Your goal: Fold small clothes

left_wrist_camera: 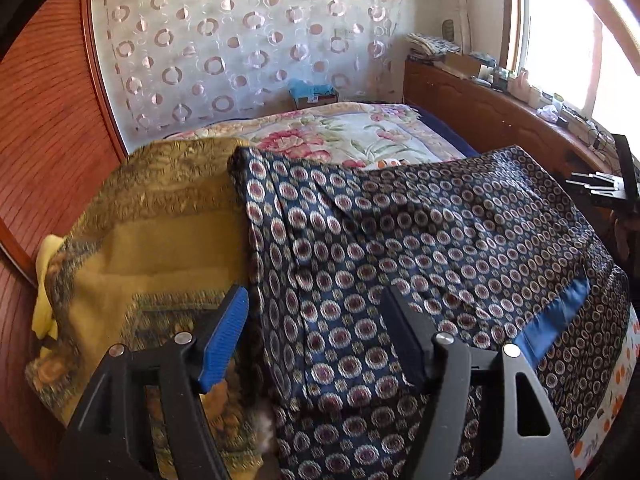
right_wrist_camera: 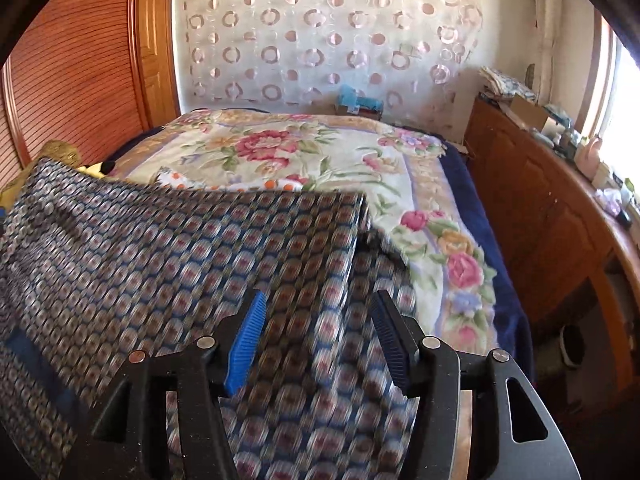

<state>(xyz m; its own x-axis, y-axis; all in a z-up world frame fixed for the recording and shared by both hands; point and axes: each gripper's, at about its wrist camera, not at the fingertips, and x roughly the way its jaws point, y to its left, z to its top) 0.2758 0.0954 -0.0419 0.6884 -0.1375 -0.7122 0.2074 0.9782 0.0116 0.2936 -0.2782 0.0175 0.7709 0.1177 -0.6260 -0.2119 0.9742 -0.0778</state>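
A dark blue garment with a round medallion print lies folded on the bed, with a plain blue band near its right side. It also fills the lower left of the right wrist view, blurred. My left gripper is open, its jaws astride the garment's left folded edge. My right gripper is open over the garment's right edge. Neither holds cloth.
A yellow-gold patterned blanket lies left of the garment. A floral bedspread covers the bed. A white cloth with orange print lies under the garment. A wooden sideboard with clutter stands on the right, a wooden wardrobe on the left.
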